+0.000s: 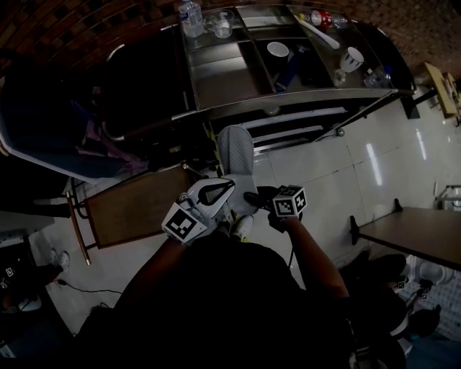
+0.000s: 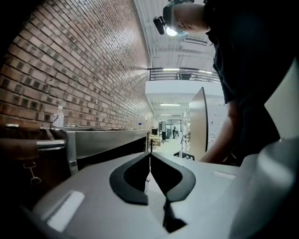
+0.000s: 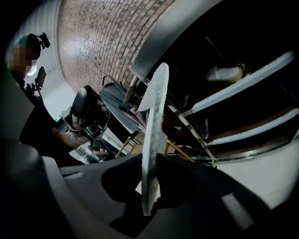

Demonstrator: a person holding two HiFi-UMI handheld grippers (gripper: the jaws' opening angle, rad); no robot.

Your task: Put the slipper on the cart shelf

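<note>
Nearest the person, the left gripper has its jaws pressed together with nothing between them and takes no part in the work, hanging just beside the right one. The right gripper is clenched on one end of the pale grey slipper, whose sole shows edge-on between the pads, standing on its side and not flat. From the head view the slipper reaches away from the person over the tiled floor, its far rounded end near the front of the cart but touching nothing. The step in hand looks like the carry: the slipper is held in the air in front of the cart and has not been set down. Beyond it, under the cart's steel worktop, lie the shelf rails, one above another, and something pale already sits on the upper one, too dim to name. The next move probably calls for bringing the slipper forward and low enough to clear the worktop's front edge, rolling the wrist so the sole lies flat, sliding it onto a shelf, and only then letting the jaws part. Farthest off, a bottle and cups stand on the worktop, well clear of the path
</note>
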